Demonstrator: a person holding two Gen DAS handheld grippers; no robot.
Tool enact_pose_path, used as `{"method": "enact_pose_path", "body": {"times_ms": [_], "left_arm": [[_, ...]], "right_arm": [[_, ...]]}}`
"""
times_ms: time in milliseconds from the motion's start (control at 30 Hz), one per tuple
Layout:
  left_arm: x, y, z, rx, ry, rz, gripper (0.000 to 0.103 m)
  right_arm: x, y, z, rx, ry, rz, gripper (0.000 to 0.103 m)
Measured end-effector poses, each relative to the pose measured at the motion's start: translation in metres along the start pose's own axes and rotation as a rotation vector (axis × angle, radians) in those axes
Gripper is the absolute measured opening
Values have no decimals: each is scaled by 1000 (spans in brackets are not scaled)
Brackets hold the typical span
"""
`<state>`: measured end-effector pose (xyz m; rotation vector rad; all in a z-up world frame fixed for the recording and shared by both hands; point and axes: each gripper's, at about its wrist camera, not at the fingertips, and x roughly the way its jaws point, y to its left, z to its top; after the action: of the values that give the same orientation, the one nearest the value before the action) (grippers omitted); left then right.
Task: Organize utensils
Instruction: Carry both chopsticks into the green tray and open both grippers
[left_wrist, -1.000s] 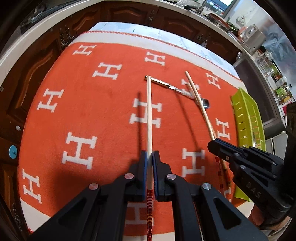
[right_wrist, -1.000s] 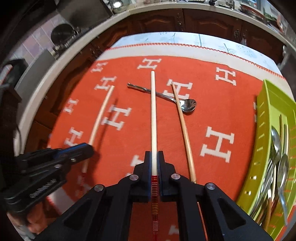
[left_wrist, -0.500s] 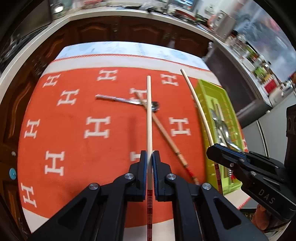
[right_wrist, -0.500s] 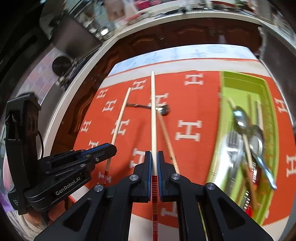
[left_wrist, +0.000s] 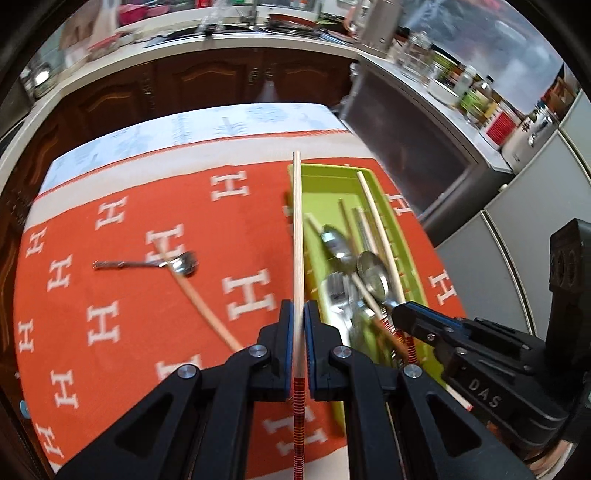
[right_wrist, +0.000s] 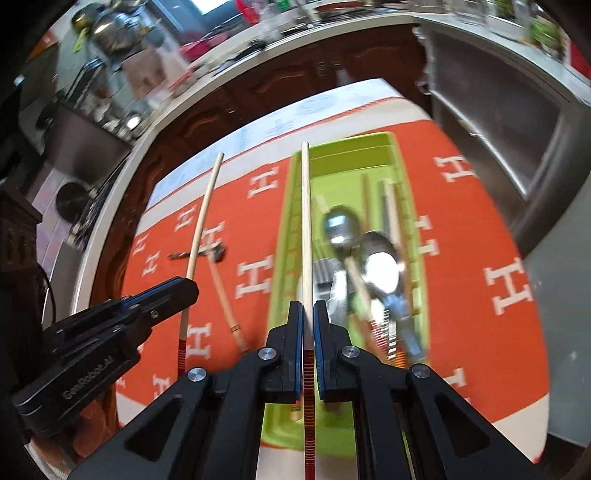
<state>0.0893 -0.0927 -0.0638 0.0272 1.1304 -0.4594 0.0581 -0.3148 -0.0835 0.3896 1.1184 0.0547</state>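
Both chopstick-clamping hand-held grippers — left (left_wrist: 299, 321), right (right_wrist: 308, 325) — now reach the tray (right_wrist: 406, 177); only left view shows spoon (left_wrist: 181, 264) clearly.

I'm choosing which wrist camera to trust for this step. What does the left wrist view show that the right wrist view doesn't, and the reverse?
Only the left wrist view shows the left gripper head-on, shut on its chopstick.

Only the right wrist view shows the right gripper head-on, shut on its own chopstick.

Both show the green tray holding cutlery, plus a spoon and a loose chopstick left on the orange cloth.
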Motion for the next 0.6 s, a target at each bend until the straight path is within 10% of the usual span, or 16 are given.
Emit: {"method": "enact_pose_path", "body": {"times_ms": [367,600], "left_arm": [[50,-32,22,6,82,-25,5],[42,-28,22,15,42,16,52]], "right_arm": [[36,-38,25,59,33,-85,6],[51,-36,29,65,34,-86,8]]}}
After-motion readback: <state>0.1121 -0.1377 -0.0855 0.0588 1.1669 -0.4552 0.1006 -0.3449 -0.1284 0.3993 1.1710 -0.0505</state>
